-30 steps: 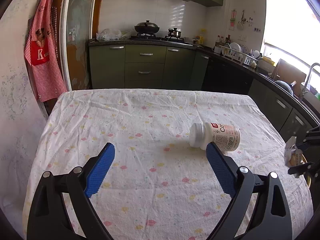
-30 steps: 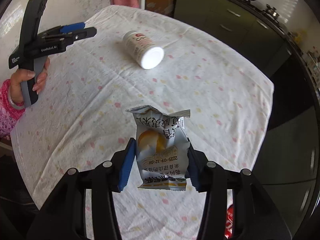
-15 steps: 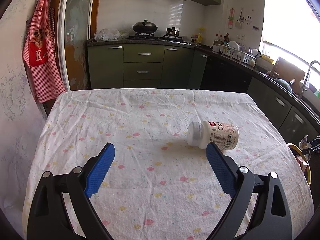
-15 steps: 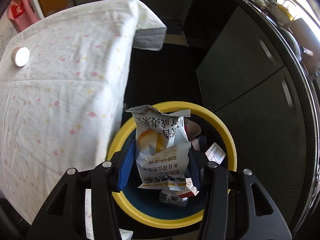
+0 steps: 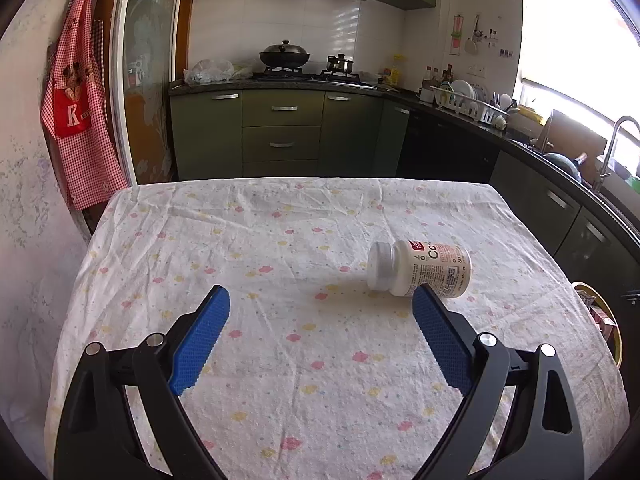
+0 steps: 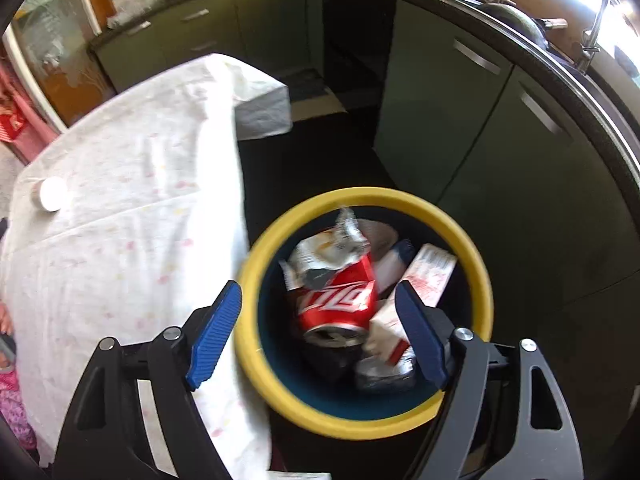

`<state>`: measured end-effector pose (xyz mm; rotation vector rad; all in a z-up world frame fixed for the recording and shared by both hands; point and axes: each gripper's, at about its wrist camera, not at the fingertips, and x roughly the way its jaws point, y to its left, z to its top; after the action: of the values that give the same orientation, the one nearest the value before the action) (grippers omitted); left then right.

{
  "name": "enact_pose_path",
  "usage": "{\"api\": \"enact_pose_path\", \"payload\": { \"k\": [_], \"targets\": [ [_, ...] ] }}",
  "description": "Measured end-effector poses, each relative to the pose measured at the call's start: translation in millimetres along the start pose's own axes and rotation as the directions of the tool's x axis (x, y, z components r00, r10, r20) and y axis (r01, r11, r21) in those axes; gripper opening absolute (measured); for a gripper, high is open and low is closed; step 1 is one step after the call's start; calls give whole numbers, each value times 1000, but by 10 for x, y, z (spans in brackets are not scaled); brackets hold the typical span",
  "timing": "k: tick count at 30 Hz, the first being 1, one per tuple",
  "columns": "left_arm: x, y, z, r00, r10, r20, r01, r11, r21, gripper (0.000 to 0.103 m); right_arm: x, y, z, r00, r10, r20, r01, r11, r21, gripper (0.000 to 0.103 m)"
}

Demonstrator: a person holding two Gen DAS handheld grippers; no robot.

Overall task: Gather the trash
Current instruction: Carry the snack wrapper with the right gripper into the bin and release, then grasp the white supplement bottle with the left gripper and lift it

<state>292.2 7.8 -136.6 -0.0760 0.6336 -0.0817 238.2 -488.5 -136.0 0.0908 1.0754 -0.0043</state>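
Over the yellow-rimmed bin (image 6: 478,276), the right gripper (image 6: 320,300) has just spread its jaws and holds nothing, the snack wrapper (image 6: 332,250) lying inside beside a red can (image 6: 340,300), while the left gripper (image 5: 320,312), released too, hangs above the table (image 5: 280,240) near a white bottle (image 5: 424,268) beside that bin.

A wrinkled matt cloth (image 5: 304,240) printed with small flowers covers the counter; on it lies a smooth glossy plastic bottle (image 5: 420,270) with a paper label. Beside the counter, the bin (image 6: 276,396) has a smooth yellow plastic rim and holds a shiny metal can (image 6: 340,304) and crinkled foil wrappers (image 6: 328,248)
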Motion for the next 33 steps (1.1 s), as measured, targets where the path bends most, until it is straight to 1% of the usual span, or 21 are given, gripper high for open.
{"api": "enact_pose_path", "payload": {
  "k": [3, 7, 11, 13, 14, 15, 16, 18, 20, 24, 26, 28, 31, 33],
  "targets": [
    [2, -28, -6, 1000, -12, -5, 12, 1000, 10, 91, -169, 314, -234, 994, 90, 53, -87, 995, -55, 77],
    [3, -72, 0, 999, -35, -23, 35, 999, 19, 91, -212, 612, -424, 971, 221, 94, -216, 974, -66, 78],
    [-26, -140, 36, 994, -87, -66, 88, 996, 14, 91, -158, 812, -543, 958, 256, 129, -247, 966, -81, 79],
    [-48, -240, 63, 990, -111, -93, 117, 991, 61, 91, -113, 894, -586, 957, 257, 135, -248, 966, -80, 79],
    [-63, -302, 78, 990, -102, -97, 111, 989, 94, 91, -107, 952, -599, 957, 256, 132, -247, 965, -83, 79],
    [-80, -362, 93, 993, -76, -90, 87, 988, 125, 92, -82, 970, -600, 957, 261, 128, -252, 964, -83, 79],
    [-82, -413, 109, 994, -59, -88, 71, 988, 140, 94, -62, 988, -603, 955, 270, 123, -261, 962, -83, 79],
    [-50, -499, 146, 992, -70, -102, 82, 989, 127, 98, -44, 1026, -626, 948, 291, 127, -282, 956, -82, 79],
    [35, -639, 180, 991, -70, -113, 84, 989, 125, 98, -66, 1037, -650, 942, 308, 132, -300, 951, -81, 79],
    [281, -958, 228, 993, -18, -114, 40, 980, 194, 98, -58, 1007, -665, 930, 341, 135, -334, 940, -73, 79],
    [416, -1068, 241, 993, 29, -117, -1, 974, 226, 98, -58, 981, -677, 926, 352, 135, -345, 936, -70, 79],
    [530, -1096, 257, 990, 52, -134, -21, 975, 220, 98, -76, 954, -696, 923, 360, 140, -353, 933, -69, 79],
    [662, -1040, 281, 984, 82, -161, -52, 983, 177, 98, -94, 896, -705, 918, 368, 150, -363, 930, -62, 80],
    [742, -998, 291, 980, 85, -182, -59, 987, 147, 98, -97, 860, -703, 914, 374, 155, -370, 927, -55, 80]
  ]
}}
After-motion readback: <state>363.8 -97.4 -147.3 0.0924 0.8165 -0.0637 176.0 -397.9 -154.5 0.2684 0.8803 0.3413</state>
